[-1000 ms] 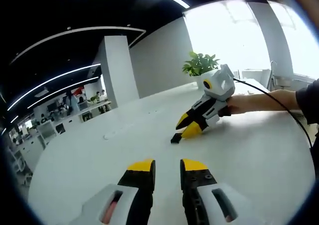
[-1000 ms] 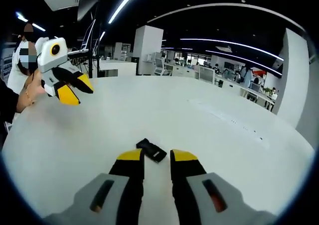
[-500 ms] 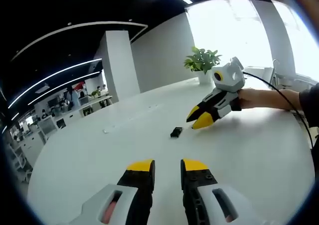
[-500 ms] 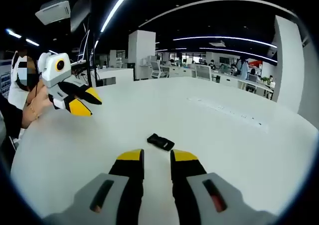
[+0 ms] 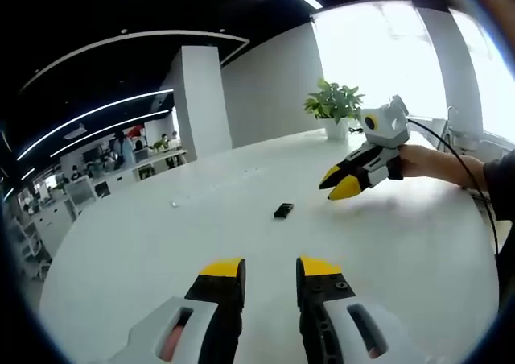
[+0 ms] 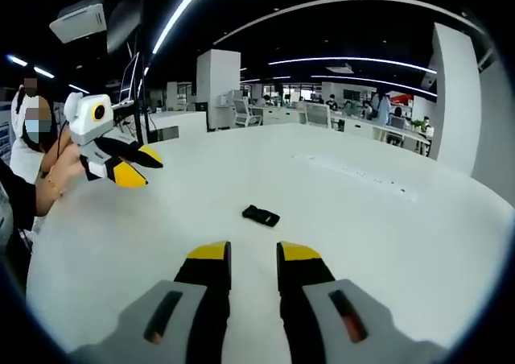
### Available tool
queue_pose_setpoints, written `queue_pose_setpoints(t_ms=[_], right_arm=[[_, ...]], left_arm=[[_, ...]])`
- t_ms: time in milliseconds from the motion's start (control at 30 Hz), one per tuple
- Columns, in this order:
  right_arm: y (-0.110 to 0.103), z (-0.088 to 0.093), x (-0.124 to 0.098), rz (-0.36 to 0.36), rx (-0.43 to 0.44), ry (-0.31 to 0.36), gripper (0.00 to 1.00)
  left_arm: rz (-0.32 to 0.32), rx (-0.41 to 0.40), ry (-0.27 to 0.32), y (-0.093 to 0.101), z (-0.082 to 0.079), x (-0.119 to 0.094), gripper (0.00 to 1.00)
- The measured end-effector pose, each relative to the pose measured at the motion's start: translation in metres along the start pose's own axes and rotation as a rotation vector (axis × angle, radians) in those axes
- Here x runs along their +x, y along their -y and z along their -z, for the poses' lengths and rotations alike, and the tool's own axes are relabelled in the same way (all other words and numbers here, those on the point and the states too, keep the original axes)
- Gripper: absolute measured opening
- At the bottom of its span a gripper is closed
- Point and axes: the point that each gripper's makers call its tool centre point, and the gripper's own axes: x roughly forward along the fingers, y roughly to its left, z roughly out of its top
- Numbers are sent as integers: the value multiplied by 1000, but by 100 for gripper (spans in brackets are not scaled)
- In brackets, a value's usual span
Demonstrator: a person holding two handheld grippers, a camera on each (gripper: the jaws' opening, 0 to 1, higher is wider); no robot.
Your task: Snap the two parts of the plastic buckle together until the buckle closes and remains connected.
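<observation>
A small black plastic buckle [image 5: 282, 211] lies flat on the white table [image 5: 161, 251] and reads as one joined piece [image 6: 261, 215]. Nothing touches it. In the left gripper view my left gripper [image 5: 270, 269] stands open and empty, well short of the buckle. To the right of the buckle my right gripper [image 5: 338, 183] hovers above the table in a hand [image 5: 418, 161], jaws slightly apart. In the right gripper view my right gripper [image 6: 253, 254] is open with nothing in it. My left gripper [image 6: 138, 164] is raised at the far left, open.
A potted plant [image 5: 334, 102] stands at the table's far edge by bright windows. A person [image 6: 24, 171] is at the table's left edge in the right gripper view. A black cable [image 5: 463, 191] trails from the right gripper. Office desks and a white pillar [image 6: 217, 86] lie beyond.
My right gripper has drawn back from the buckle, which stays on the table. Both cameras have pulled away, so the buckle looks smaller and farther.
</observation>
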Motion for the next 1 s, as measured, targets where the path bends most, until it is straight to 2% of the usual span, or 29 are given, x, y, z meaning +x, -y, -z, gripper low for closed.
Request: queue_pose_setpoints(t_ms=[267, 467, 600, 767, 1000], right_arm=[[-9, -1, -13, 11, 23, 10, 23], [-18, -1, -26, 2, 28, 14, 23], [-14, 0, -38, 30, 77, 30, 23], [-12, 1, -52, 74, 106, 40, 23], [-17, 4, -69, 135, 88, 30, 23]], left_arm=[[-34, -7, -6, 2, 3, -11, 28], [-46, -35, 12, 4, 3, -20, 29], [-36, -87, 37, 8, 0, -28, 30], [-74, -71, 42, 8, -3, -37, 31], [-112, -81, 61, 9, -7, -53, 31]])
